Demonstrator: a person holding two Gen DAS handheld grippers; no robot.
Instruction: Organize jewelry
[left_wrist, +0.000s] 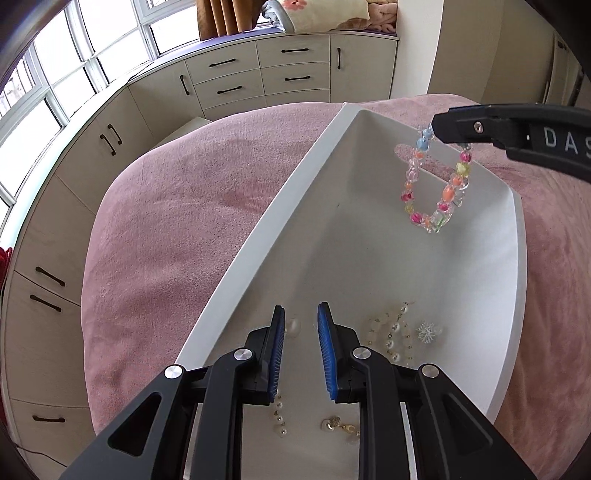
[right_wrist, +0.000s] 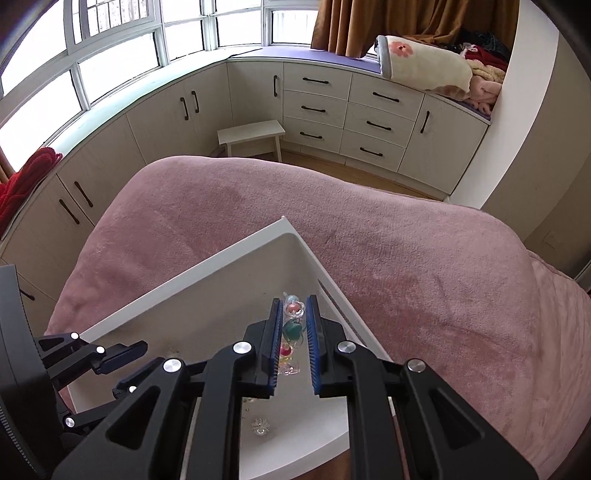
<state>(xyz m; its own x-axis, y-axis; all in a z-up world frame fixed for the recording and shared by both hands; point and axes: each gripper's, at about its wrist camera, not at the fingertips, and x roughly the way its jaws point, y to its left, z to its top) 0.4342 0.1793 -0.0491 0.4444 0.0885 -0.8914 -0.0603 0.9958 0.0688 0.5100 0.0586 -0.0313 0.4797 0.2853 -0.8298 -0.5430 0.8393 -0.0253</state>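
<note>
A white tray (left_wrist: 369, 229) lies on a pink bed cover. My right gripper (left_wrist: 443, 133) is shut on a colourful bead bracelet (left_wrist: 436, 192), which hangs from it above the tray's far right part; in the right wrist view the beads (right_wrist: 293, 328) sit between the blue pads (right_wrist: 314, 339). My left gripper (left_wrist: 301, 343) is open and empty, low over the tray's near end. A pearl bracelet (left_wrist: 395, 332), a clear sparkly piece (left_wrist: 428, 332), small earrings (left_wrist: 340, 424) and a pearl drop (left_wrist: 279, 413) lie on the tray floor.
The pink bed cover (left_wrist: 184, 240) surrounds the tray. Cream cabinets (right_wrist: 332, 107) with black handles line the window wall. A small white stool (right_wrist: 251, 138) stands beyond the bed. Folded blankets (right_wrist: 424, 66) lie on the window seat.
</note>
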